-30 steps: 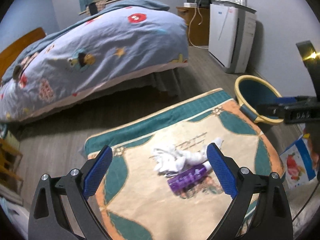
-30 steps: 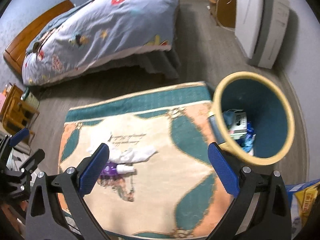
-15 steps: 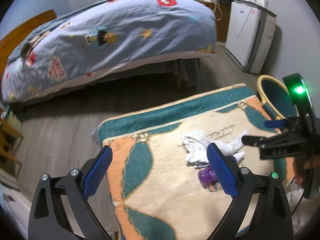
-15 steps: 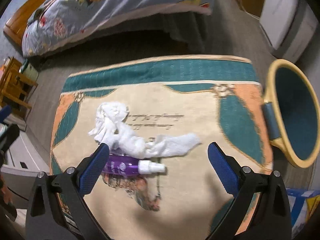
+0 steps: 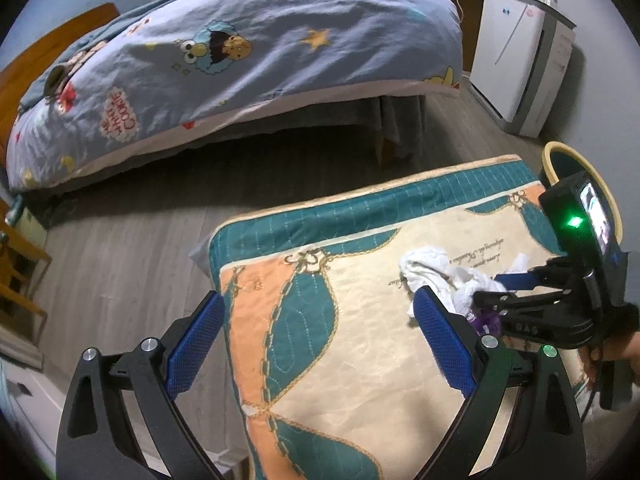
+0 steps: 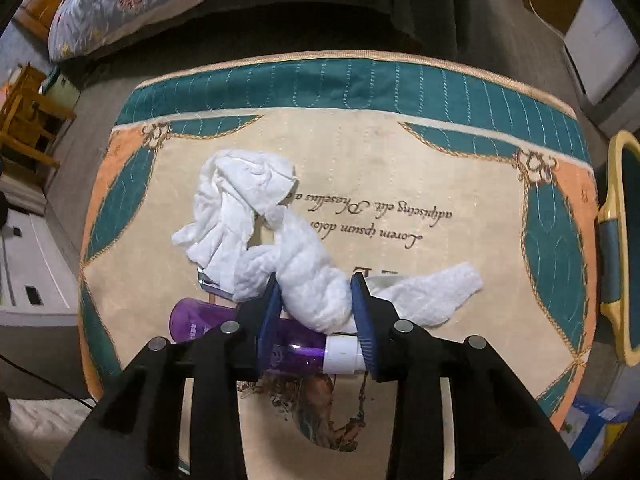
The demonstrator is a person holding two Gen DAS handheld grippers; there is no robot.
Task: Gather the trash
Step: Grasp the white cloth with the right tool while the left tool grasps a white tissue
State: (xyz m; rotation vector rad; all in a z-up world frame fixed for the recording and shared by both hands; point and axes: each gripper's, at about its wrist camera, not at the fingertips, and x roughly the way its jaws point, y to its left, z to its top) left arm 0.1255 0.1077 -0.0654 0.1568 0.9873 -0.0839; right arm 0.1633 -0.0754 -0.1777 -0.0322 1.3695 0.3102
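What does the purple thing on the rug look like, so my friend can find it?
Find the big rug with teal and peach edges beside the bed. Near its middle lies crumpled white tissue. Right beside the tissue, toward the camera, lies a purple bottle on its side with a white cap, the only purple thing there, partly hidden by the right gripper.

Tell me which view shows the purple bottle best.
The right wrist view: the purple bottle lies on its side behind the right gripper, body and white cap visible. The left wrist view shows only a purple sliver under that gripper.
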